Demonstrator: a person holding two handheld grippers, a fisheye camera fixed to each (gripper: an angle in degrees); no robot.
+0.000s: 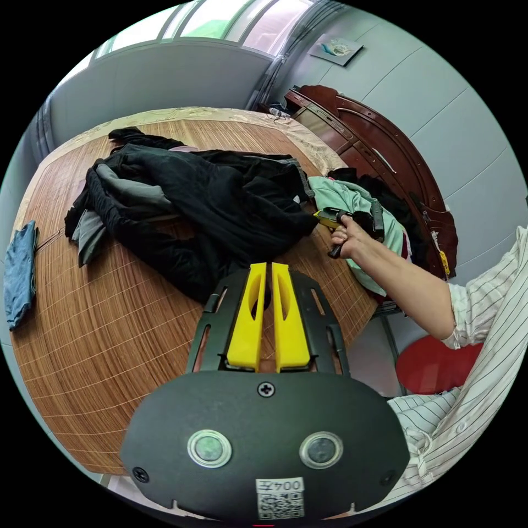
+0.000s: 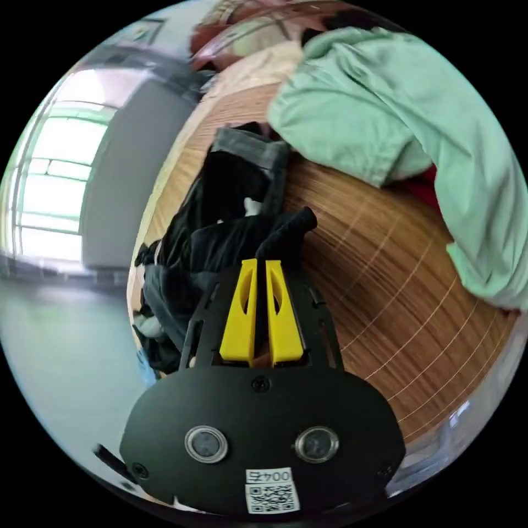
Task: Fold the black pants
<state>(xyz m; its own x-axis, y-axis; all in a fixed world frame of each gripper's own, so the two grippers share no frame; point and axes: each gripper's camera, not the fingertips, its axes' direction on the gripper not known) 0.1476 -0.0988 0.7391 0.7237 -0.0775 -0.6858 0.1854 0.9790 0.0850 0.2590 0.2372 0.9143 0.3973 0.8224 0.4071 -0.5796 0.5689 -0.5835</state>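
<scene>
Left gripper (image 1: 267,265): nearest in the left gripper view; yellow jaws side by side with only a thin slit between them, nothing held, tips just over the near edge of the black heap.
Right gripper (image 2: 256,263): jaws drawn nearly together in the right gripper view, tips at a fold of black cloth; whether they pinch it cannot be told. In the left gripper view it sits in the person's hand (image 1: 347,236) at the right-hand edge of the heap.
Black pants (image 1: 209,212): crumpled, unfolded, in a heap across the middle of the bed; grey cloth mixed in at its left side.
Bed (image 1: 104,341): covered by a woven bamboo mat; broad bare mat between the heap and the near edge, a bare strip along the right edge too.
Green garment (image 2: 385,99): loose pile just beside the pants toward the headboard, draping over the bed's side edge.
Blue cloth (image 1: 19,272): small piece at the far left edge of the mat, well apart from the heap.
Red stool (image 1: 434,366): on the floor beside the bed, below the person's striped sleeve (image 1: 489,341).
Headboard (image 1: 385,148): dark wood, at the bed's far end against the wall.
</scene>
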